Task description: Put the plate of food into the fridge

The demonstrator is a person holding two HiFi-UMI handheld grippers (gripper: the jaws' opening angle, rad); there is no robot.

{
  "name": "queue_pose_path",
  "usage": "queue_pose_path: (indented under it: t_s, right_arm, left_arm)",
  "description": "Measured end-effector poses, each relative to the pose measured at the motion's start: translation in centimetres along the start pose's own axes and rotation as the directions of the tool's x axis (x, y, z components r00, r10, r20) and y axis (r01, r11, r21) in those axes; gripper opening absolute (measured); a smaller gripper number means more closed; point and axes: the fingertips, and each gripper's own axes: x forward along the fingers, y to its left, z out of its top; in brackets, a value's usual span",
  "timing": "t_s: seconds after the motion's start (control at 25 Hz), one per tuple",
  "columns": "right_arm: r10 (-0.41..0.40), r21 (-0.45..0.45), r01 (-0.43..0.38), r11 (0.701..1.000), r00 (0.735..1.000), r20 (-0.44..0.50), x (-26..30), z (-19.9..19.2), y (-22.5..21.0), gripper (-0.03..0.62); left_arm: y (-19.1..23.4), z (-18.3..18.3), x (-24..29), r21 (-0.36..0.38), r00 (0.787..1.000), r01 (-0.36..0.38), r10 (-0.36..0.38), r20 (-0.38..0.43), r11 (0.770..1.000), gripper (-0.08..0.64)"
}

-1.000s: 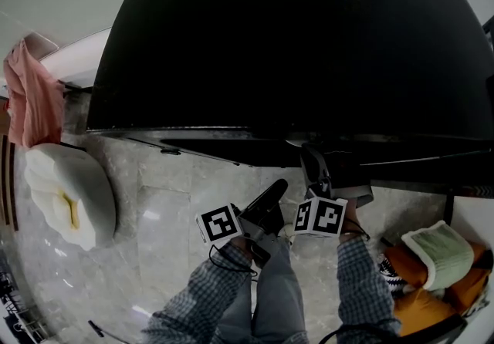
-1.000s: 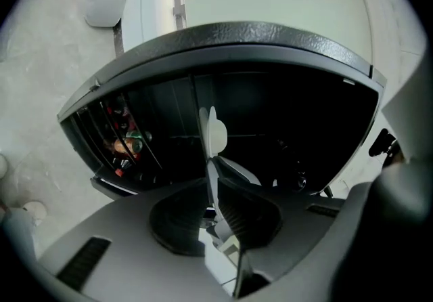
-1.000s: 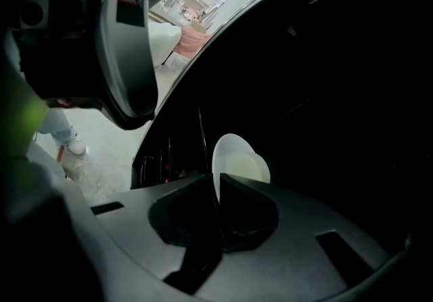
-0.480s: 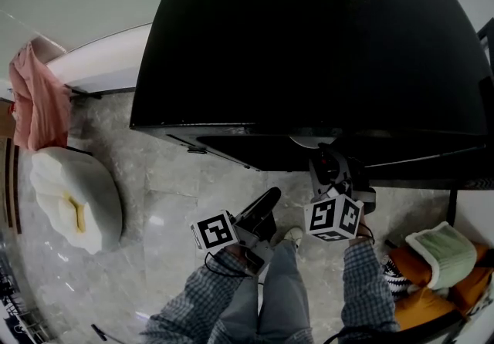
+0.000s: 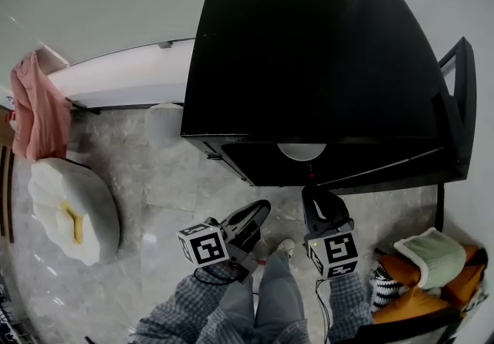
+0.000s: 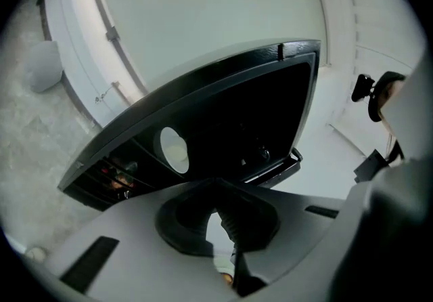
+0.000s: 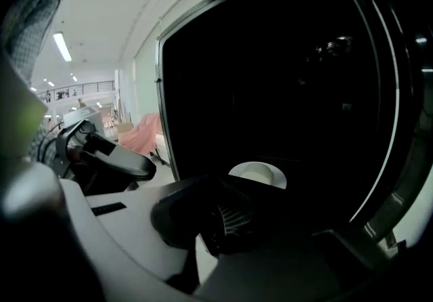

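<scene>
Seems done with the plate (image 5: 301, 151): sits just inside the fridge (image 5: 309, 49), near the front edge, for easy reach. Holds left gripper (image 5: 258, 211) and right gripper (image 5: 315, 197) pinched closed on nothing, low and apart from the opening (likely to clear the door (image 5: 461, 103)). Probably needs only shutting.

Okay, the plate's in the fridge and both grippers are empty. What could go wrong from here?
1. The plate seems to sit near the front of its shelf in the fridge, so swinging the door shut might bump it.
2. The door stands wide open at the right. The right gripper is nearer to it than the left gripper, and if nobody closes it the food may not chill.
</scene>
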Motion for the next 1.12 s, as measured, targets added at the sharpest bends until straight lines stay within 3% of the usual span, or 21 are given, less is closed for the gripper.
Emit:
queue_pose_path:
  t_s: [0.32, 0.6, 0.8, 1.12]
  right_arm:
    - [0.035, 0.248, -0.051, 0.967, 0.997, 0.068, -5.7, 2.7, 2.0, 0.008]
    - [-0.017, 0.273, -0.021, 0.962, 0.99, 0.136, -8.5, 5.9, 1.7, 0.008]
    - [-0.008, 0.235, -0.029, 0.972, 0.987, 0.159, -9.9, 7.5, 2.2, 0.008]
    - [-0.015, 0.165, -0.028, 0.986, 0.967, 0.254, -12.8, 10.1, 2.8, 0.008]
  left_arm:
    - [-7.4, 0.6, -0.7, 0.191, 0.99, 0.113, -0.094, -0.107, 0.975, 0.006]
    - [-11.1, 0.8, -1.3, 0.292, 0.977, 0.173, -0.126, -0.171, 0.941, 0.006]
    - [-13.7, 1.7, -2.1, 0.304, 0.972, 0.214, -0.173, -0.157, 0.928, 0.006]
    - [-16.9, 2.6, -2.5, 0.411, 0.969, 0.234, -0.179, -0.168, 0.881, 0.006]
